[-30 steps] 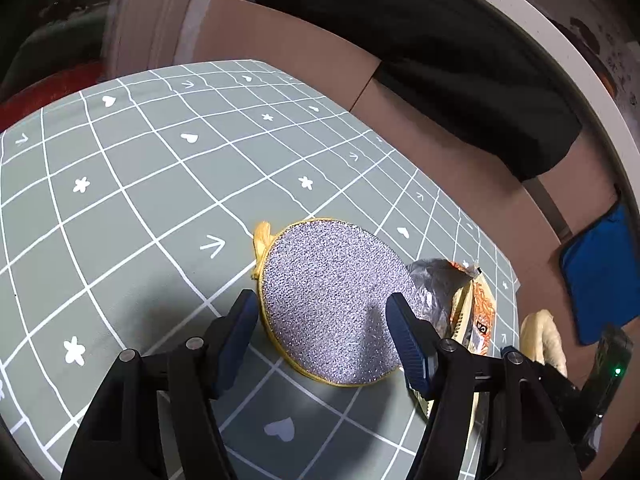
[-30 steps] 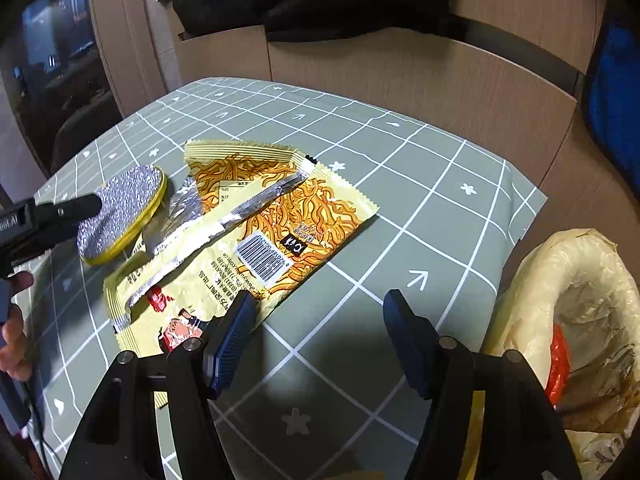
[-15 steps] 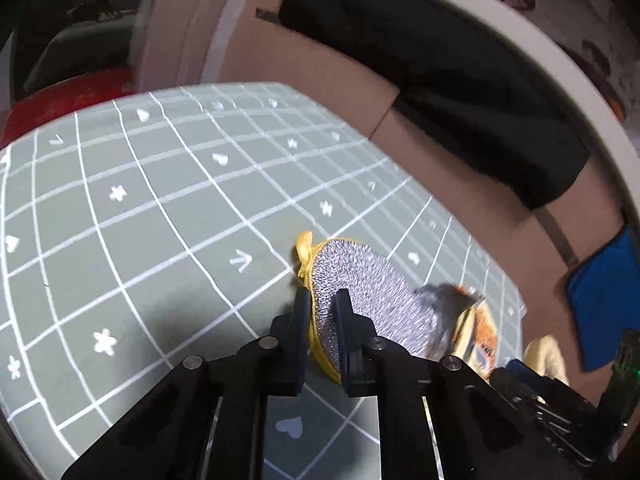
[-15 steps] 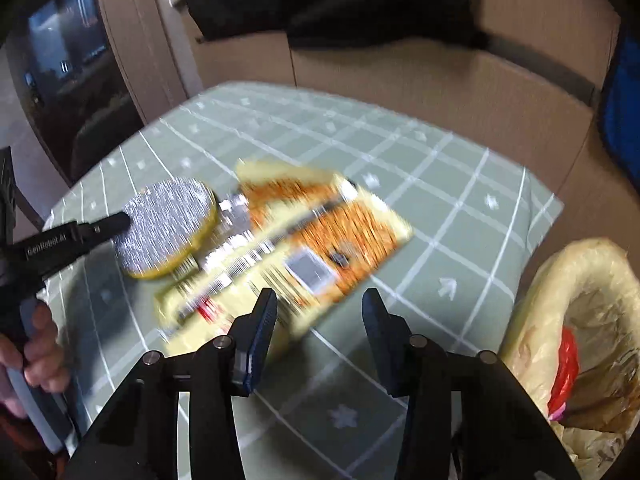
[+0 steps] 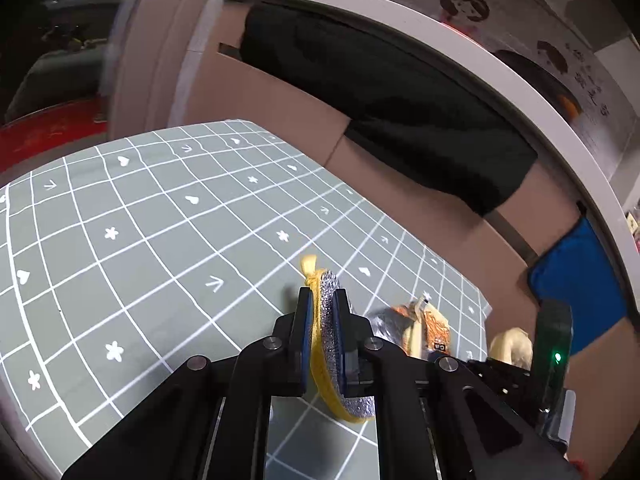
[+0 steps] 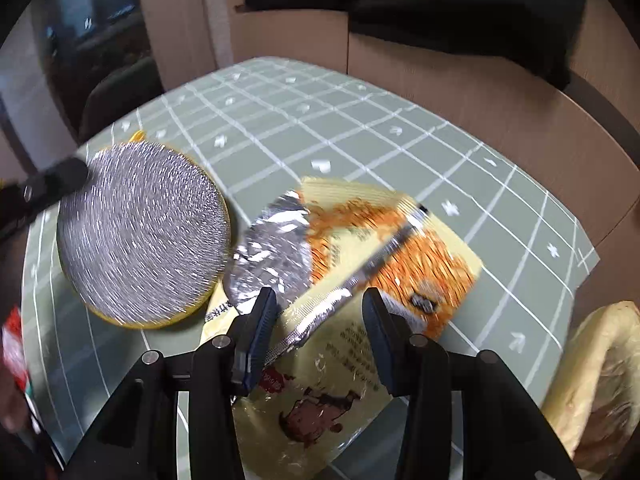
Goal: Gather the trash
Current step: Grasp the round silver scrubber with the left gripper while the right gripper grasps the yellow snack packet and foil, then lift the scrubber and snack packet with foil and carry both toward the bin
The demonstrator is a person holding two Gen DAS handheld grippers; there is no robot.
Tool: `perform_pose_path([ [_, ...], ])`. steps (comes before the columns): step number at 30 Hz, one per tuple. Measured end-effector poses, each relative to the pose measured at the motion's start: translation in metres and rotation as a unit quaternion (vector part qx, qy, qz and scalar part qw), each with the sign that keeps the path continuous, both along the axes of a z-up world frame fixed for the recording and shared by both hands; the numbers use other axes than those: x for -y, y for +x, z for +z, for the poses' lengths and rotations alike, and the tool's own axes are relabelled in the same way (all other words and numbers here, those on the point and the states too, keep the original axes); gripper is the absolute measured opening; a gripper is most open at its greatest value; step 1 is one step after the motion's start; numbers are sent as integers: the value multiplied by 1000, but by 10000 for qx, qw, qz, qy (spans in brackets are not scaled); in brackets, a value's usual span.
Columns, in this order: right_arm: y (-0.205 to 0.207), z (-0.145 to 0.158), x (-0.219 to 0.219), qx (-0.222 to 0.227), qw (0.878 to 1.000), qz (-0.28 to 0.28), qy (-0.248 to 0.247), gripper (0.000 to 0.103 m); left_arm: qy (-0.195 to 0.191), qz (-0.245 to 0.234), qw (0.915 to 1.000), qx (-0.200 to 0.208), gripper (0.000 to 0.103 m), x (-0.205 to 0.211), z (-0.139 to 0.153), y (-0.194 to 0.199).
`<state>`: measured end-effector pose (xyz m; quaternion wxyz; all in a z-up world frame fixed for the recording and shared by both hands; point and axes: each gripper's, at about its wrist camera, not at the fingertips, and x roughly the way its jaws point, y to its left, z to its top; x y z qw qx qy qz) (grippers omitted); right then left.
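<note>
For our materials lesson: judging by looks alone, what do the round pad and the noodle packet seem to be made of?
Round scouring pad: seemingly metallic-thread mesh, glittery silver face, with a yellow fabric edge and tied loop.
Instant noodle wrapper: probably plastic film, glossy printed outside, shiny creased foil-like lining where torn open.
Trash bag: thin, crinkled yellowish plastic, as it looks.

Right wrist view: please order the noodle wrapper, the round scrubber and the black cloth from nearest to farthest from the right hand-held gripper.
1. Noodle wrapper, lying between the open right hand-held gripper fingers.
2. Round scrubber, to the left.
3. Black cloth, far behind the table.
</note>
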<state>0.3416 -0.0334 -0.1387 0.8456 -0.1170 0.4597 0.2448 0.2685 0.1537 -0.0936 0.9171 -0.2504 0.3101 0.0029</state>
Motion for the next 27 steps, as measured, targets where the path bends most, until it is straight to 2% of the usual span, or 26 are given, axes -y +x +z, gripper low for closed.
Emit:
perform_pose_path([
  [5,-11,-2,50,33,9998,-147,-154,44,-22,-259,9996,134,9,13,8,-5],
  [6,-12,-2,57,50,9995,-245,-171,48,-7,-333,9993,165,9,18,10,-5],
  [9,-11,-4,83,-22,9978,-643,178,53,141,-521,9982,246,9,31,13,-6],
  [12,-17,-6,90,89,9959,-783,455,60,204,-698,9972,201,9,41,12,-5],
  [15,-14,-7,78,169,9954,-918,238,61,263,-784,9965,125,9,47,10,-4],
  [17,-6,-6,75,121,9942,-1023,296,61,298,-804,9963,112,9,49,9,-4],
  [20,4,-7,69,233,9945,-1011,140,53,331,-810,9961,102,9,50,9,-3],
  [22,8,-7,68,279,9955,-885,177,25,350,-832,9959,109,9,52,10,-4],
  [24,6,0,71,303,9951,-886,326,16,371,-881,9953,167,9,54,14,-5],
  [27,-7,18,72,664,9940,-784,379,15,495,-925,9939,344,9,59,23,-8],
])
